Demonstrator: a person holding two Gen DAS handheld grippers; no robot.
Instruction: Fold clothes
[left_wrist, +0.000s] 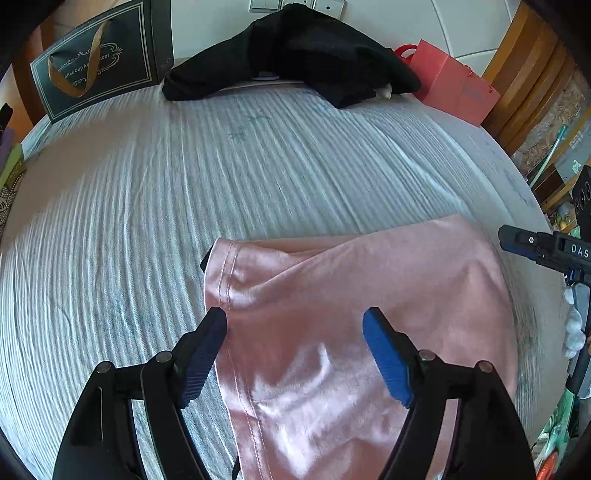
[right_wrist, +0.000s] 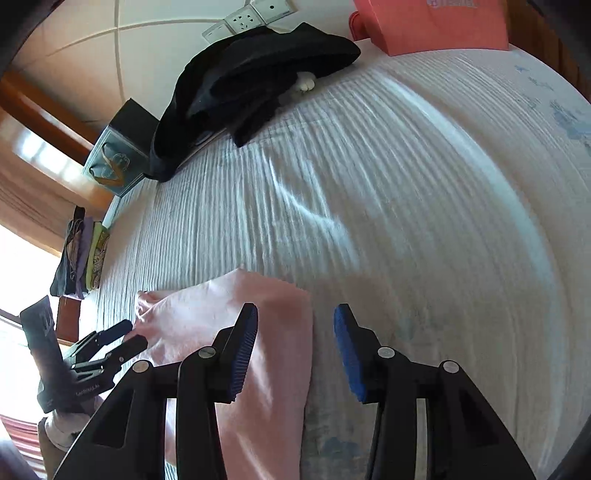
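Observation:
A pink garment (left_wrist: 354, 314) lies folded on the striped grey-white bedcover (left_wrist: 184, 184), near the front. My left gripper (left_wrist: 295, 332) is open and empty, just above the garment's left hemmed edge. My right gripper (right_wrist: 295, 325) is open and empty over the garment's right edge (right_wrist: 273, 332); it also shows at the right edge of the left wrist view (left_wrist: 546, 251). The left gripper shows at the lower left of the right wrist view (right_wrist: 125, 339), at the garment's far corner. A black pile of clothes (left_wrist: 295, 55) lies at the back of the bed.
A dark gift bag (left_wrist: 99, 62) stands at the back left, a pink paper bag (left_wrist: 454, 85) at the back right. Wall sockets (right_wrist: 243, 18) sit behind the black pile. Wooden furniture (left_wrist: 528, 74) stands to the right, folded items (right_wrist: 81, 254) off the bed's left edge.

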